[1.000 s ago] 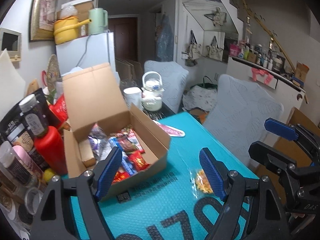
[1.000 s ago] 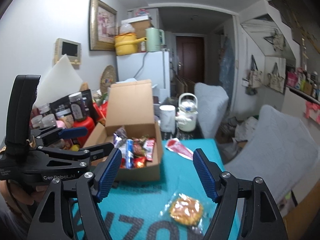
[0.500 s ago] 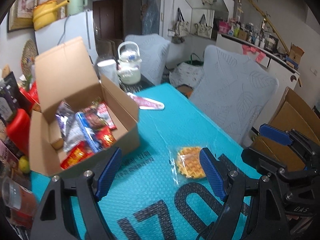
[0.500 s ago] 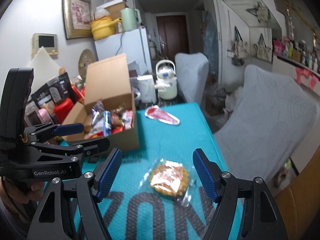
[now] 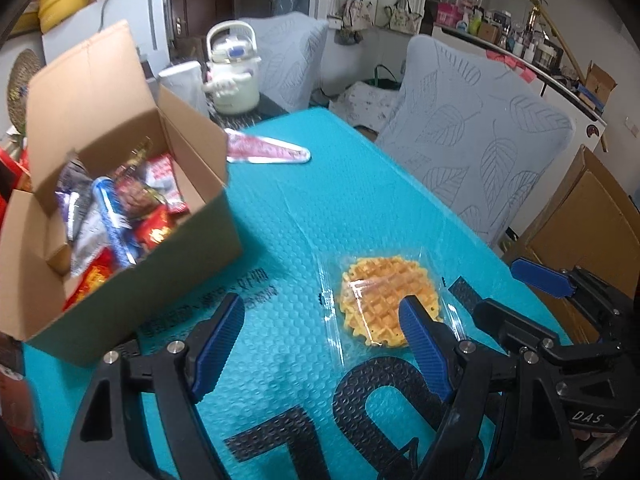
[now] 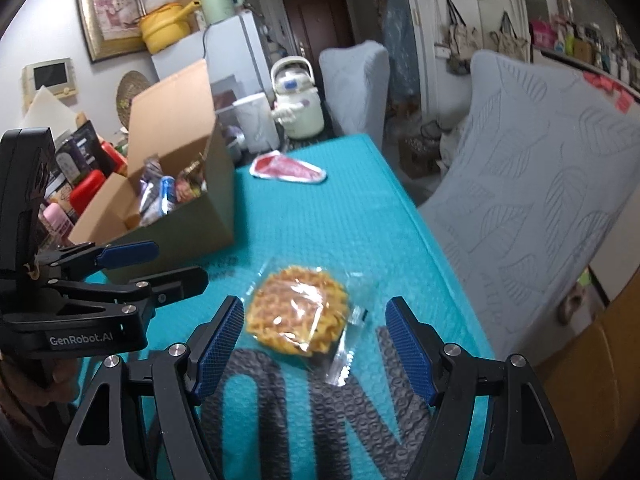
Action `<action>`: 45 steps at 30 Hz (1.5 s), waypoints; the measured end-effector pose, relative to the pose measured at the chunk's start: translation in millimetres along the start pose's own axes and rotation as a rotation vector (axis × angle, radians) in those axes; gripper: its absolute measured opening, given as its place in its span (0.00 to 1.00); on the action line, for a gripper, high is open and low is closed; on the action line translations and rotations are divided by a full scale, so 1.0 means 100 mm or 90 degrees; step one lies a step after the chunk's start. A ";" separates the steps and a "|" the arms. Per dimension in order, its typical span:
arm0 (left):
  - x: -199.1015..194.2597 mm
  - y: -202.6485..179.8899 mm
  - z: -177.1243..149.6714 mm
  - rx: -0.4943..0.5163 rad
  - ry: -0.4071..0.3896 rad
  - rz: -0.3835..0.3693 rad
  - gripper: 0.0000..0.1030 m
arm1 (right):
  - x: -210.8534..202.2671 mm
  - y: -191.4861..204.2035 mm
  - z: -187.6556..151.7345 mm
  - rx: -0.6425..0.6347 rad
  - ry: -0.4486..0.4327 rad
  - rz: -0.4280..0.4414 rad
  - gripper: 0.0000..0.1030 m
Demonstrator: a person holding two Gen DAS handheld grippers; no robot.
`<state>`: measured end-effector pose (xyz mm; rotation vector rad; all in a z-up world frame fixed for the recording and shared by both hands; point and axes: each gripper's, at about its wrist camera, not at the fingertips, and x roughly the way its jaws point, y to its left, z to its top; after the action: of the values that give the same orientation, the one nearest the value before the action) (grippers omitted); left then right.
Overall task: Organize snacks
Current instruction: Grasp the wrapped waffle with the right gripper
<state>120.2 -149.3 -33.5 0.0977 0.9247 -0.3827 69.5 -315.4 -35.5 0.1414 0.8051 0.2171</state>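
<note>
A round waffle in a clear wrapper (image 5: 380, 300) (image 6: 296, 312) lies on the teal bubble mat (image 5: 280, 220). My left gripper (image 5: 320, 320) hangs open over the mat, and its right finger overlaps the waffle's near edge. Open too is my right gripper (image 6: 314, 314), which has the waffle just ahead between its fingers, with neither pad touching it. Each gripper also shows in the other's view: the right gripper (image 5: 516, 292) and the left gripper (image 6: 180, 262). An open cardboard box (image 5: 160, 280) (image 6: 192, 224) holds several snack packets. A red and white wedge packet (image 5: 268, 152) (image 6: 286, 170) lies beyond.
A white kettle (image 5: 234, 76) and a white cup (image 5: 184, 84) stand at the table's far end. Bottles and jars (image 6: 80, 184) crowd the left of the box. A chair with a grey cover (image 5: 472, 152) stands along the right edge, with brown cardboard (image 5: 580, 220) behind it.
Both grippers have come down toward the mat and tipped further downward. The waffle now sits much nearer their fingertips. The jaws kept the same width.
</note>
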 end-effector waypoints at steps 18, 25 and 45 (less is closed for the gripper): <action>0.72 0.06 0.00 -0.001 0.085 -0.069 0.78 | 0.60 -0.32 -0.12 0.051 0.090 0.070 0.72; 0.86 0.06 0.00 -0.027 0.108 -0.145 0.78 | 0.66 -0.25 -0.10 0.024 0.092 0.075 0.72; 0.75 0.02 -0.05 -0.035 0.094 -0.163 0.57 | 0.57 -0.10 -0.15 0.010 0.068 0.100 0.27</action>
<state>157.5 -167.4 -96.6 -0.0439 1.0966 -0.5922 98.4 -310.5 -88.2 0.2097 0.9029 0.3687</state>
